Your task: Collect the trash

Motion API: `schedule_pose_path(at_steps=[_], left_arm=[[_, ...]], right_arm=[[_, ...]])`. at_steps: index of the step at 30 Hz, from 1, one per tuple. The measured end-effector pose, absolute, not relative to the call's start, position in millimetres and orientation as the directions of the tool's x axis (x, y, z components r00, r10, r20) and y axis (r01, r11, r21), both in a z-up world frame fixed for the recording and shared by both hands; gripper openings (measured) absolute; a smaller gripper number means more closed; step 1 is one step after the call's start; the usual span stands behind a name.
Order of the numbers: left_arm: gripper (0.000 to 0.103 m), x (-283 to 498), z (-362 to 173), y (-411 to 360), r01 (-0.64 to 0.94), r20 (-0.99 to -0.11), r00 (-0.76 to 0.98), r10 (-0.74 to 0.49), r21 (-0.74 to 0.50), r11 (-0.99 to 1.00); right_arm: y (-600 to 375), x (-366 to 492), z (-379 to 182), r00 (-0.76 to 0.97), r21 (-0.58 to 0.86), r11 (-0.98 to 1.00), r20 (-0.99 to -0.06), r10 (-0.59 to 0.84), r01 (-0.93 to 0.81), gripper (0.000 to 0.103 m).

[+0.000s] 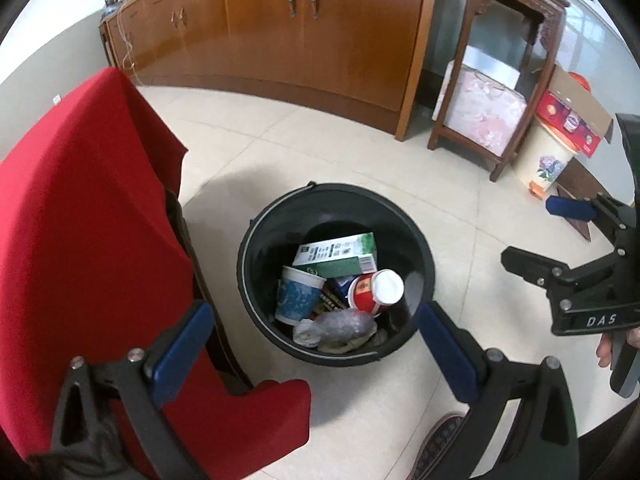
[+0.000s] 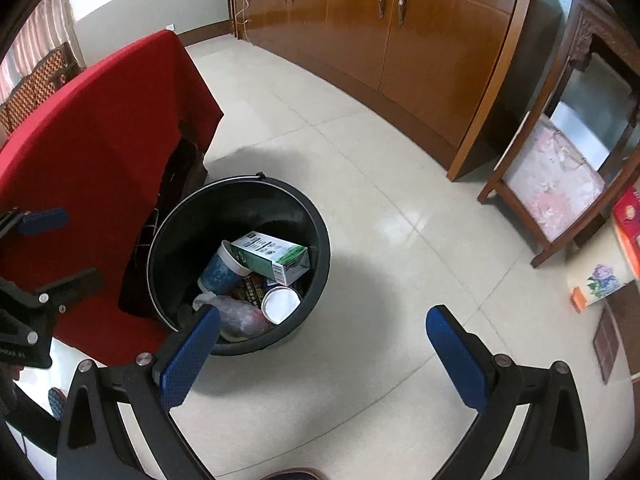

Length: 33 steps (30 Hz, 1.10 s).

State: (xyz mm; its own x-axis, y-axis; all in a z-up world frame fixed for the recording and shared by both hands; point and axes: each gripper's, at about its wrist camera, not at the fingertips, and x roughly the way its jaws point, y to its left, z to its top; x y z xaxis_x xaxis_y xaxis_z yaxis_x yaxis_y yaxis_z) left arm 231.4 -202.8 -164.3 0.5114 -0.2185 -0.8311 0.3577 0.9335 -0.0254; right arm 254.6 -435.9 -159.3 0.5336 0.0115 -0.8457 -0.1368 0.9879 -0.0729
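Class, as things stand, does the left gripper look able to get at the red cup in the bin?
Probably yes: the left gripper is open above the uncovered black bin, and the red cup lies on top, nothing over it.

Plastic, paper, cloth and varnished wood under my two cameras.

I see a matt black plastic bucket (image 1: pixel 416 248) holding a green-and-white cardboard carton (image 1: pixel 336 254), a blue paper cup (image 1: pixel 296 296) and crinkled clear plastic film (image 1: pixel 344 326); beside it a soft red cloth cover (image 1: pixel 80 200), glossy cream floor tiles (image 2: pixel 380 184) and a shiny brown wooden cabinet (image 2: pixel 420 28).
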Motion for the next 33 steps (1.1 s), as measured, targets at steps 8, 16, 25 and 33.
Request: schedule_pose_path(at_steps=[8, 16, 25, 33], left_arm=[[0.103, 210.9, -121.4, -202.9, 0.372, -0.787, 0.558, -0.265, -0.049, 0.927], [0.103, 179.4, -75.7, -173.1, 0.346, -0.740, 0.622, -0.254, -0.031, 0.938], [0.103, 151.5, -33.5, -132.7, 0.270, -0.664, 0.716, -0.217, -0.023, 0.963], [0.103, 125.5, -15.8, -105.1, 0.219, -0.621, 0.761, -0.188, -0.027, 0.975]], right_arm=[[-453.5, 226.6, -106.1, 0.612, -0.090, 0.996, -0.787, -0.076, 0.008, 0.103], [-435.0, 171.9, -51.1, 0.667, -0.021, 0.999, -0.744, -0.034, 0.027, 0.103], [-390.4, 126.9, -12.4, 0.716, 0.026, 1.000, -0.698, 0.019, -0.001, 0.103], [-349.3, 96.6, 18.6, 0.753, -0.014, 0.999, -0.657, 0.025, -0.045, 0.103]])
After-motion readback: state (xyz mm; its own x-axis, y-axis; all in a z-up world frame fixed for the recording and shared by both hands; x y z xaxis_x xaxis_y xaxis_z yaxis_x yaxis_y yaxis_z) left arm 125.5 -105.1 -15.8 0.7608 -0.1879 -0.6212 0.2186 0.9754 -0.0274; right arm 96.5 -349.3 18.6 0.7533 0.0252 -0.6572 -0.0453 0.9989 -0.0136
